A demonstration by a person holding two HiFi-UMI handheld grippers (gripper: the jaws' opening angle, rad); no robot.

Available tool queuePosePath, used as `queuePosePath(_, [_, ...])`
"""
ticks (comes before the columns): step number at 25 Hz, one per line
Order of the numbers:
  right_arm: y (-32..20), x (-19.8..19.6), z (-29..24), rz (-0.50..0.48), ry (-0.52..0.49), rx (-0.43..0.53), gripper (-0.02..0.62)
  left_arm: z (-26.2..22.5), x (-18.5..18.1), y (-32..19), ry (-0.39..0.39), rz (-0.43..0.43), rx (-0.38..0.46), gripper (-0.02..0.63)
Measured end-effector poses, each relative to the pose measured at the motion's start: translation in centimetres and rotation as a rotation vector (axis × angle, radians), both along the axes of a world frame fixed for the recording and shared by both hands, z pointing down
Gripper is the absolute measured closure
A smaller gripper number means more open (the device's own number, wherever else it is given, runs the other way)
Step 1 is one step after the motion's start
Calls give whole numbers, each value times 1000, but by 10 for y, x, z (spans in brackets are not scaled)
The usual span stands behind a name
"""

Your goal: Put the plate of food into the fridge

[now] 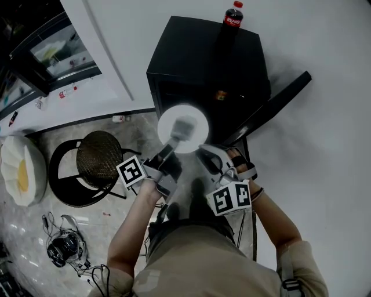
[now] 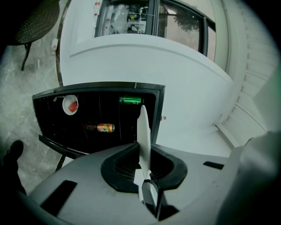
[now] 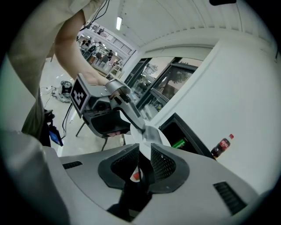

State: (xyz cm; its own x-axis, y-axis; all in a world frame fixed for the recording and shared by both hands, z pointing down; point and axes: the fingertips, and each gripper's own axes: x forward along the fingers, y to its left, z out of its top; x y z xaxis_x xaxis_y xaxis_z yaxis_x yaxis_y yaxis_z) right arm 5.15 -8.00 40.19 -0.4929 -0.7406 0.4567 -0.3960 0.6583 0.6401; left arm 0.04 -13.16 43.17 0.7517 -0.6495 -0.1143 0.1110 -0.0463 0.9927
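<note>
A white plate (image 1: 183,119) hangs in front of the open black fridge (image 1: 197,52). My left gripper (image 1: 184,129) is shut on its near rim. In the left gripper view the plate (image 2: 143,132) stands edge-on between the jaws of the left gripper (image 2: 145,176). My right gripper (image 1: 210,155) is just right of the plate's lower edge. In the right gripper view its jaws stand a little apart at the right gripper (image 3: 145,154), with the plate (image 3: 151,135) ahead, face-on and not pinched. I see no food on the plate from here.
The fridge door (image 1: 272,107) swings open to the right. Inside are an orange can (image 2: 102,127), a green can (image 2: 130,100) and a small dish (image 2: 70,105) with something red. A cola bottle (image 1: 232,17) stands on top. A wicker chair (image 1: 98,156) and cables (image 1: 66,243) are at the left.
</note>
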Motion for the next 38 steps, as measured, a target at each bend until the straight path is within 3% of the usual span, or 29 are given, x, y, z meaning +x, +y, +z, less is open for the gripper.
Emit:
queuePosePath(6, [4,11,5,147,-196,-100,540,16,-1,6,-19,-2,-14,572])
queuePosePath(9, [7,16,7,181,-247,-134,559,22,-2,7,-31,-2,-19,572])
queuePosePath(22, [10,35,23,278,-340,-232,571,47,4,11,-72,18,-28,572])
queuePosePath(38, [18,49,47,308,-350,-306,571,92,12,-1,-136,12,-64,572])
